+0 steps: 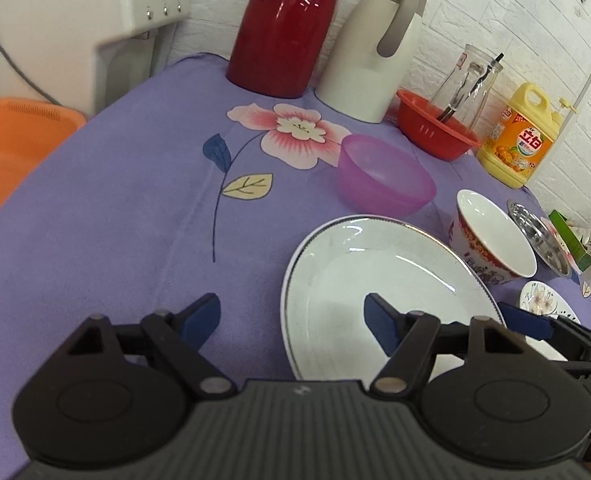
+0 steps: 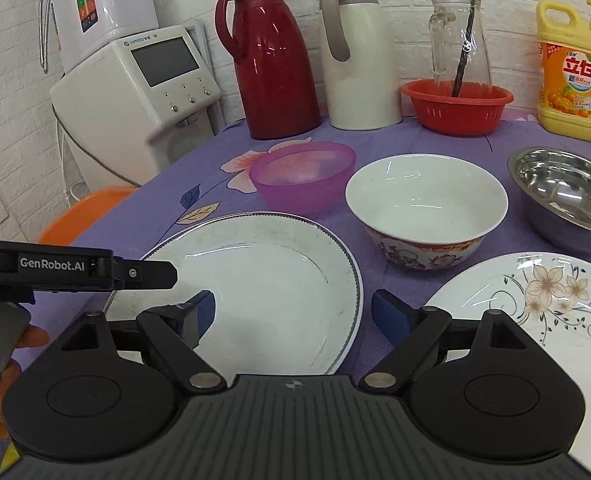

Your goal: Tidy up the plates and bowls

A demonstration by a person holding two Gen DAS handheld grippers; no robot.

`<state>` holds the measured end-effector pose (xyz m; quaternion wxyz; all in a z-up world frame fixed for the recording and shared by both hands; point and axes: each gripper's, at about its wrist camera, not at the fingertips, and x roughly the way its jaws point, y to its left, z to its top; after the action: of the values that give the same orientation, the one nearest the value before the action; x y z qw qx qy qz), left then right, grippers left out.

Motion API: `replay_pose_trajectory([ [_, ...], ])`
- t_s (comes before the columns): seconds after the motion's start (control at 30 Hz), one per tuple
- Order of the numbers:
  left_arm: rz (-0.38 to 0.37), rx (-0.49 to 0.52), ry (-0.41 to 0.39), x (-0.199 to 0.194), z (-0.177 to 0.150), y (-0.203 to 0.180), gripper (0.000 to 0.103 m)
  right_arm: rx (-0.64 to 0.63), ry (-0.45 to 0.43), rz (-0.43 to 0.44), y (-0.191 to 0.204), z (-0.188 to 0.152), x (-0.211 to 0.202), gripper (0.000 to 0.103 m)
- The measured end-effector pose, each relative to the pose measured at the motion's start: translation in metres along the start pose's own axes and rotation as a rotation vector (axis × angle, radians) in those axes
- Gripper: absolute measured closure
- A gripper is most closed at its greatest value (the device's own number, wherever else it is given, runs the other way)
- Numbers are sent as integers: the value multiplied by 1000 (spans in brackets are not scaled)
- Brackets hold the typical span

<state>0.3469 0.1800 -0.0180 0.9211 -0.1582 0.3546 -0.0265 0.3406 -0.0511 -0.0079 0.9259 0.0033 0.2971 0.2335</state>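
Observation:
A large white plate (image 2: 263,280) with a dark rim lies on the purple cloth; it also shows in the left wrist view (image 1: 375,280). Behind it stand a purple plastic bowl (image 2: 303,176), a white ceramic bowl with red pattern (image 2: 427,208) and a steel bowl (image 2: 567,192). A flowered plate (image 2: 535,312) lies at the right. My left gripper (image 1: 293,320) is open and empty at the white plate's left edge. My right gripper (image 2: 295,316) is open and empty over that plate's near right rim.
A red thermos (image 2: 271,60), a white thermos (image 2: 359,60), a red basket (image 2: 455,108) holding a glass jug, and a yellow detergent bottle (image 2: 571,72) line the back. A water dispenser (image 2: 135,96) and an orange basin (image 1: 11,148) stand left of the table.

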Motion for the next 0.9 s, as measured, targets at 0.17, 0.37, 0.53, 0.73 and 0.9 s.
replay_pose_trajectory([
  [0.17, 39, 57, -15, 1, -3, -7, 34, -100, 27, -27, 9, -1, 16, 0],
  [0.37, 34, 113, -18, 1, -6, -11, 40, -177, 40, -60, 16, -5, 20, 0],
  [0.53, 0, 118, -4, 1, -7, -15, 42, -171, 32, -59, 22, -3, 20, 0],
  [0.73, -6, 121, -4, 0, -8, -14, 42, -145, 60, 3, 23, -1, 29, 0],
  [0.9, -24, 119, 7, -3, -8, -11, 42, -130, 62, 17, 19, -6, 15, 0],
])
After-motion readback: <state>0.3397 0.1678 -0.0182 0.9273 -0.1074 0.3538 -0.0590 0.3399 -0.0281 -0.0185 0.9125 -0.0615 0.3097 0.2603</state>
